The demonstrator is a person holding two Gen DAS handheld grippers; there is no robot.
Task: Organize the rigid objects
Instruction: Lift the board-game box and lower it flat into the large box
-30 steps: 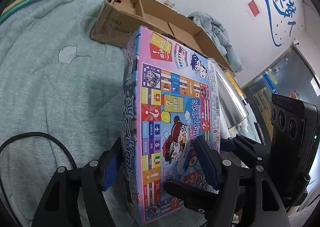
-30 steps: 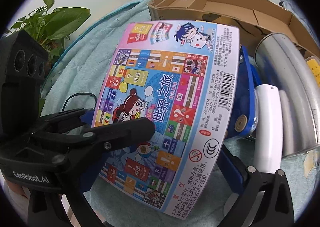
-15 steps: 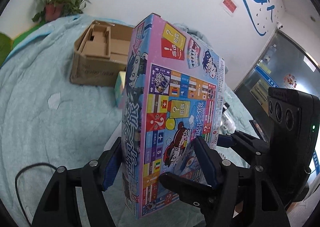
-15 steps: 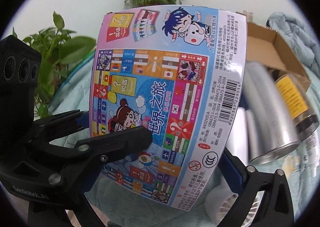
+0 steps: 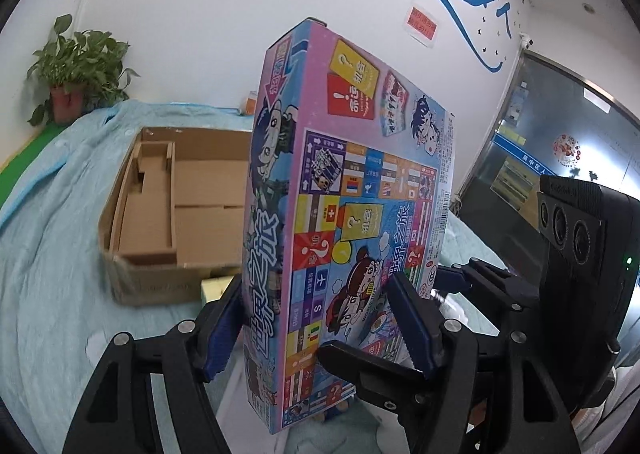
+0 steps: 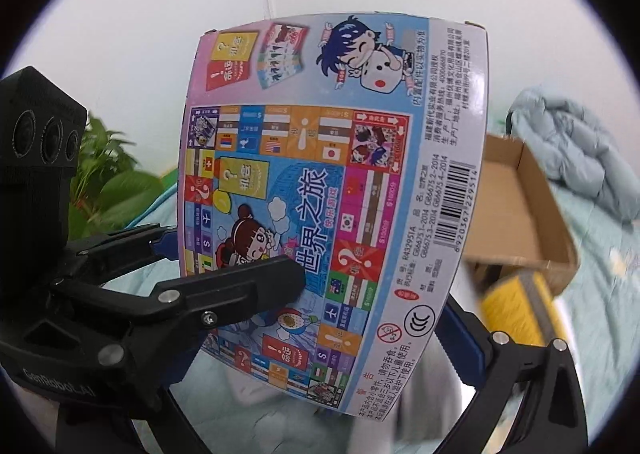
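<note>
Transfer step: left gripper [image 5: 320,330] and right gripper [image 6: 312,318] fingers both clamp the board-game box [image 5: 352,213], held upright in the air; next, lower into cardboard box [image 5: 168,213].

So the thing I've got is this board game box [image 5: 352,221], a flat rectangular carton with a pink border and a printed game board on the big face: coloured squares, flags, question marks, a cartoon girl and a blue-haired kid hugging a die. Chinese title down the narrow side, barcode and small print along one edge. It's standing nearly upright on its short end, top leaning toward 1 o'clock, up off the blue blanket. In my right wrist view the big face [image 6: 332,189] fills the middle.
</note>
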